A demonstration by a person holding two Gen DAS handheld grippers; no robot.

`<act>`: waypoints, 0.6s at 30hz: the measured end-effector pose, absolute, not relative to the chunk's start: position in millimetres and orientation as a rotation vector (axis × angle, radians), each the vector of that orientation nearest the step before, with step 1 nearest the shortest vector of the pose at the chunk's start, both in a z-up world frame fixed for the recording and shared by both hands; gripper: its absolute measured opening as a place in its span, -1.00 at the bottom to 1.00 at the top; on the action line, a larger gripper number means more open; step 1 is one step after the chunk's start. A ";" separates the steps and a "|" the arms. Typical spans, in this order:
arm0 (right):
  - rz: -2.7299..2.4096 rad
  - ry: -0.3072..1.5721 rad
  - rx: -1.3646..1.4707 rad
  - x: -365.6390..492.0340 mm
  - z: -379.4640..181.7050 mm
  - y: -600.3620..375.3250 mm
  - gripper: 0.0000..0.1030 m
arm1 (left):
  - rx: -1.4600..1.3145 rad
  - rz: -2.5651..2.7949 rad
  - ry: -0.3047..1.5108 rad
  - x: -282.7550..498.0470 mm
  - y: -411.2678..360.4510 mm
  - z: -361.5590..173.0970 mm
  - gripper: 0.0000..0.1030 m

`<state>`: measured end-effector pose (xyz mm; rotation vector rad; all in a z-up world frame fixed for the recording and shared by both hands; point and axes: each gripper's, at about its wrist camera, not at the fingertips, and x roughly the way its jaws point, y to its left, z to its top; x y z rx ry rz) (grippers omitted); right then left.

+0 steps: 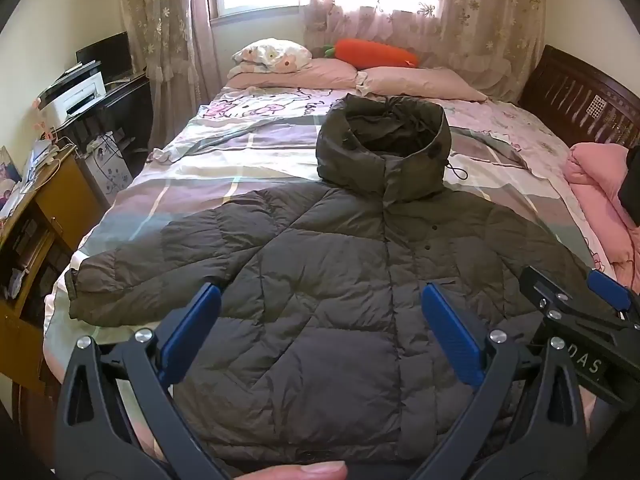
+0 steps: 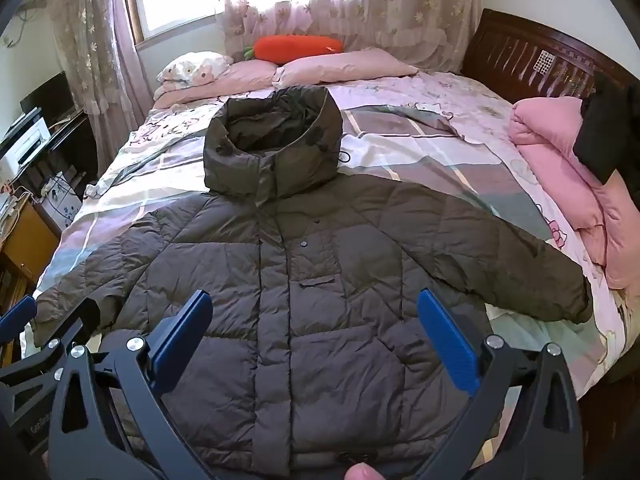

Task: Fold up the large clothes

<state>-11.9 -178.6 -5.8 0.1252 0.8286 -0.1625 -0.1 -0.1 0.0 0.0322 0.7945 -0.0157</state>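
Note:
A dark grey-olive puffer jacket (image 1: 332, 272) lies flat and front-up on the bed, hood (image 1: 384, 148) toward the pillows, both sleeves spread out to the sides. The same jacket (image 2: 316, 288) fills the right wrist view, its right sleeve (image 2: 532, 276) reaching toward the pink quilt. My left gripper (image 1: 320, 300) hovers open above the jacket's lower front, nothing between its blue pads. My right gripper (image 2: 316, 308) is open too, above the lower front beside the placket, holding nothing. The right gripper (image 1: 592, 300) also shows at the right edge of the left wrist view.
The bed (image 1: 224, 168) has a patterned sheet, pink pillows (image 1: 420, 80) and an orange carrot plush (image 1: 376, 54) at the far end. A folded pink quilt (image 2: 560, 168) lies on the right side. A desk with a printer (image 1: 76, 96) and a wooden cabinet (image 1: 44, 216) stand on the left.

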 end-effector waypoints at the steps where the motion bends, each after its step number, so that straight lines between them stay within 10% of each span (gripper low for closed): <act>1: -0.162 0.838 0.141 -7.0 -9.5 -187.8 0.97 | 0.033 -0.013 0.800 0.2 -0.1 -0.2 0.96; 18: -0.159 0.839 0.145 -6.6 -9.5 -188.4 0.97 | 0.029 -0.014 0.799 0.2 0.0 -0.2 0.96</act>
